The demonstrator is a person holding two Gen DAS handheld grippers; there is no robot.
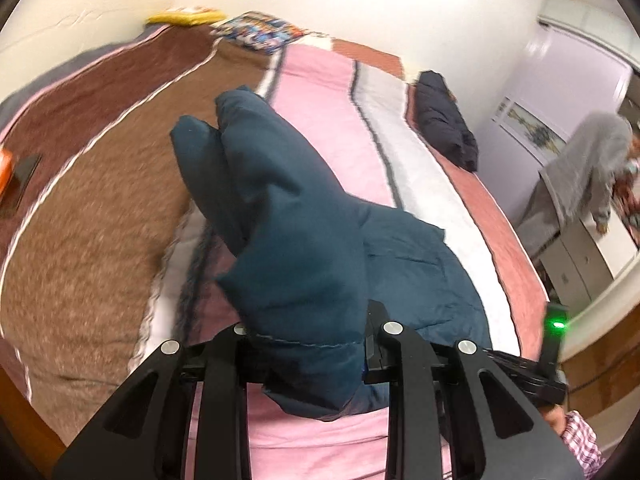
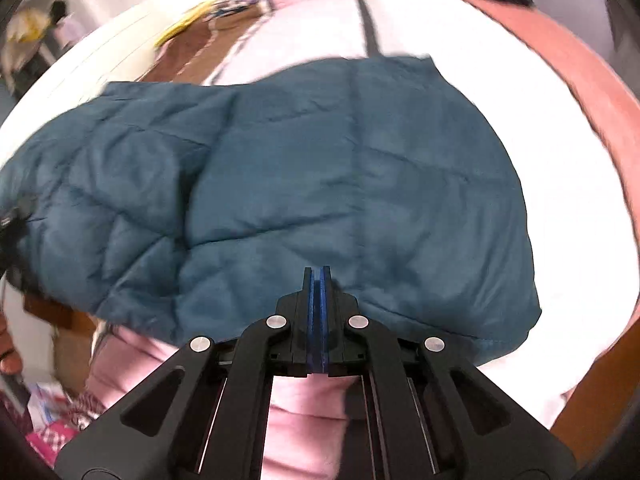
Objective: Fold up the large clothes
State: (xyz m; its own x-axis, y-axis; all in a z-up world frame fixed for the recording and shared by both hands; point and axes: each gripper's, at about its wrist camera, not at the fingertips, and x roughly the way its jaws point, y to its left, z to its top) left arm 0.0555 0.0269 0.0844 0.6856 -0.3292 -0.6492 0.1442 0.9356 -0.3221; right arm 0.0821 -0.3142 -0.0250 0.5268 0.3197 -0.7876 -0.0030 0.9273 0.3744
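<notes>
Striped bedding (image 1: pixel 332 92) covers the bed beneath a teal quilted jacket (image 2: pixel 320 184). Left tool (image 1: pixel 308 344) is clamped on a bunched jacket fold, lifting it for turning over; right tool (image 2: pixel 319 280) has its jaws together, empty — the jacket's body lies just ahead.

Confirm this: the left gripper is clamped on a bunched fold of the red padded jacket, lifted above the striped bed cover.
Wrong on the colour. The padded jacket is dark teal, not red, as the left wrist view shows. Otherwise right: the left gripper is clamped on a bunched fold of it, lifted above the striped bed cover.
</notes>
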